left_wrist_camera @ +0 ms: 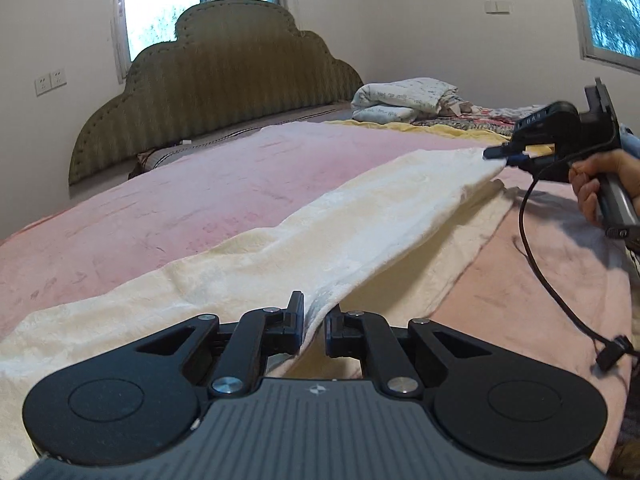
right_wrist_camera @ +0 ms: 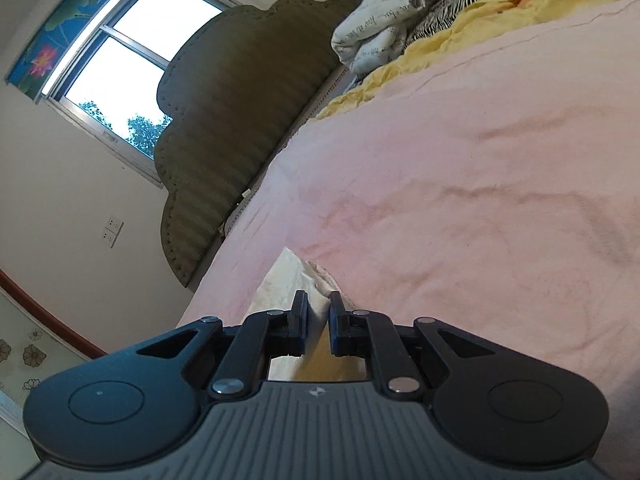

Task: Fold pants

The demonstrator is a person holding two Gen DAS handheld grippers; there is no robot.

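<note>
Cream-white pants (left_wrist_camera: 320, 232) lie stretched across a pink blanket (left_wrist_camera: 180, 208) on the bed. My left gripper (left_wrist_camera: 314, 314) is shut on one edge of the pants and lifts it a little. My right gripper (left_wrist_camera: 500, 154) shows at the right in the left wrist view, shut on the far end of the same raised edge. In the right wrist view my right gripper (right_wrist_camera: 319, 312) is pinched on a fold of the cream pants (right_wrist_camera: 294, 280) above the pink blanket (right_wrist_camera: 460, 200). The lower layer of the pants rests flat on the blanket.
An olive padded headboard (left_wrist_camera: 216, 80) stands at the bed's far side under a window. A pile of folded bedding (left_wrist_camera: 404, 98) and a yellow sheet (right_wrist_camera: 460, 28) lie at the far right. A black cable (left_wrist_camera: 536, 264) hangs from the right gripper.
</note>
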